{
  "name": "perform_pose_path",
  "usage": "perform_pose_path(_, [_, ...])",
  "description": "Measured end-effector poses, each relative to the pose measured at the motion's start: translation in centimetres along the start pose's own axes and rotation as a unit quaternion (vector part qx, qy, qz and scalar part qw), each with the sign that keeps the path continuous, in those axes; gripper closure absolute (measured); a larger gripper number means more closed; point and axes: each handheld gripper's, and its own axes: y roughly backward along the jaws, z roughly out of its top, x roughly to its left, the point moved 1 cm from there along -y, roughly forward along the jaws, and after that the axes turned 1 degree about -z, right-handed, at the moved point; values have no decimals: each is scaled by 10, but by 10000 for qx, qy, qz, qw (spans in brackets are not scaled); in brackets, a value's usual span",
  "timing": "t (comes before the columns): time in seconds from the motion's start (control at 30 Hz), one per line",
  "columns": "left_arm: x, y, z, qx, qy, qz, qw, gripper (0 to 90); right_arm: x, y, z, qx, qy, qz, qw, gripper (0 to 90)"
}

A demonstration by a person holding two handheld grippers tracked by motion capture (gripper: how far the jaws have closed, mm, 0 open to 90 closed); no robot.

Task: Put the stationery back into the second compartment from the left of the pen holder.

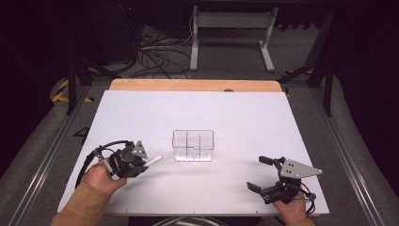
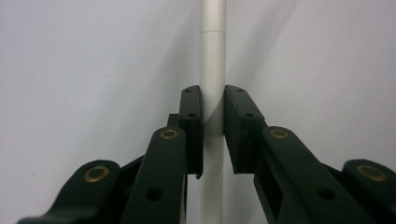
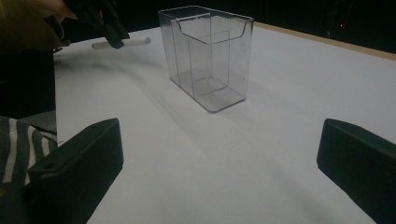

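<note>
Left tool (image 1: 141,162) pinching pen (image 2: 212,70) near its middle, right tool (image 1: 263,175) spread, idle; could snag holder (image 1: 193,146) rim if tilted

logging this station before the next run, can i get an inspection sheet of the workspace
surface: white table sheet, bare apart from the items below; wooden edge along the far side.
job's things: white pen, held level over the sheet; clear divided holder upright mid-table, its compartments look empty.
clutter: nothing seen.
grippers: left gripper shut on the white pen, both pads against its barrel; right gripper open, holding nothing, low at the near right corner.
cables: black cable loops from the left gripper; loose cables on the floor behind.
surroundings: white stand legs beyond the table, dark room, grey floor.
</note>
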Motion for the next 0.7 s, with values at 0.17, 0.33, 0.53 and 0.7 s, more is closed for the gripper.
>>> perform_pose_path(0.17, [0, 7, -1, -295, 66, 39, 9995, 787, 0, 0, 0, 0, -2, -1, 10000, 11])
perform_pose_path(0.33, [0, 9, -1, -344, 54, 26, 9994, 787, 0, 0, 0, 4, 0, -2, 10000, 11])
perform_pose_path(0.53, [1, 14, -1, -543, 74, 2, 9985, 787, 0, 0, 0, 0, 0, 4, 10000, 11])
perform_pose_path(0.7, [4, 26, -1, -1123, 234, -98, 9934, 787, 0, -1, 0, 5, -5, -2, 10000, 11])
